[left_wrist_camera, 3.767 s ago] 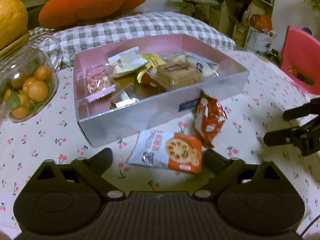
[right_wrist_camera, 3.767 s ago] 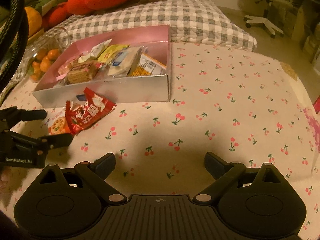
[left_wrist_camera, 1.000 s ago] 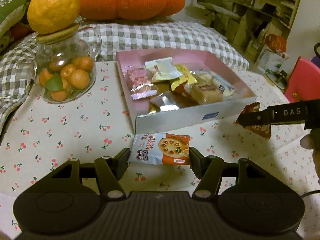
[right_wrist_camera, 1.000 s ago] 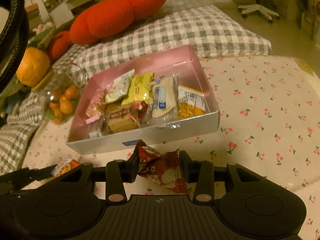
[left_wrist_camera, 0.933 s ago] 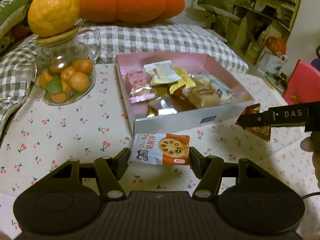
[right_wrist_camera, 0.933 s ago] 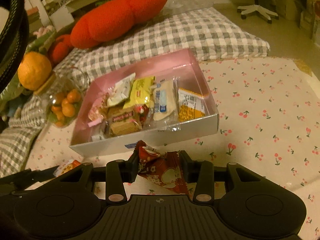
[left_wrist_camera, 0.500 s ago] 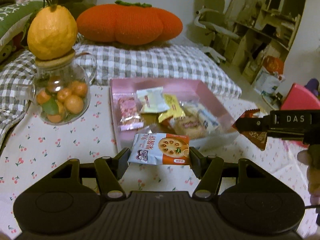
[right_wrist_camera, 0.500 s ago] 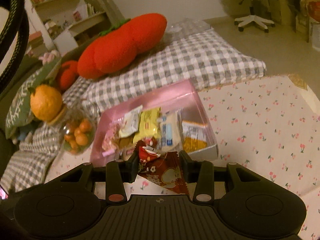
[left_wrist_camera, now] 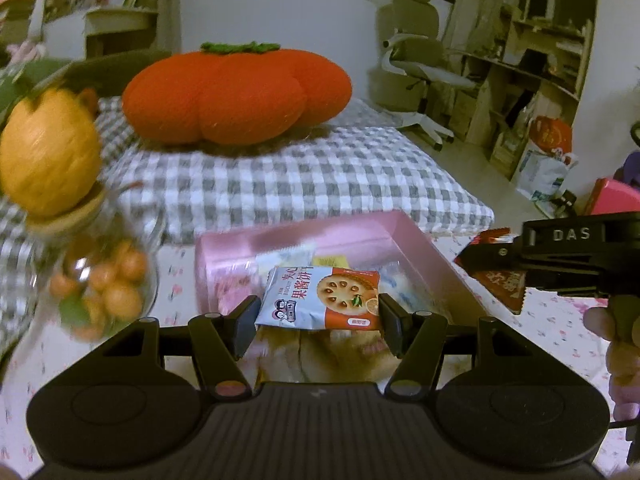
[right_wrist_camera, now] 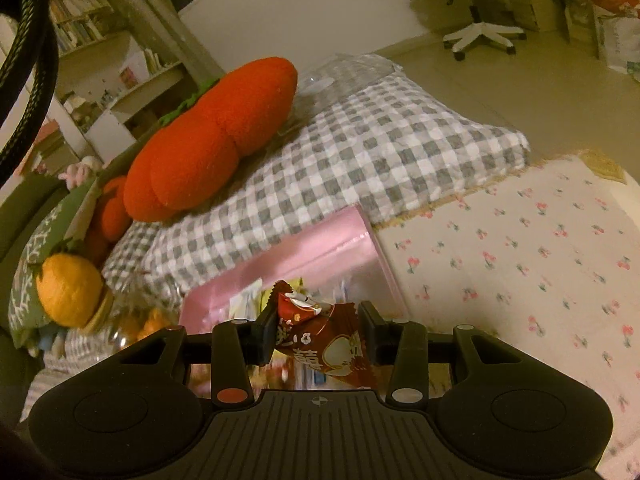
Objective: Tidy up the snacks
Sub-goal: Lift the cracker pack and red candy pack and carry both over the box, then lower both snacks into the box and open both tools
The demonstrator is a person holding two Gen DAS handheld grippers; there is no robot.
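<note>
Left wrist view: the left gripper (left_wrist_camera: 318, 322) is clamping a biscuit packet (left_wrist_camera: 320, 298) between nearly closed jaws, holding it in the air in front of the pink box (left_wrist_camera: 416, 240), which sits at 12 o'clock and already contains several snacks. At 3 o'clock, the right gripper (left_wrist_camera: 492, 256) is pinching a red packet (left_wrist_camera: 500, 280).

Right wrist view: the right gripper (right_wrist_camera: 318, 330) is gripping the red packet (right_wrist_camera: 320, 336), jaws narrowly apart around it, above the box's (right_wrist_camera: 320, 248) near edge at 12 o'clock.

Judging by this, both packets are lifted; releasing them into the box remains.
</note>
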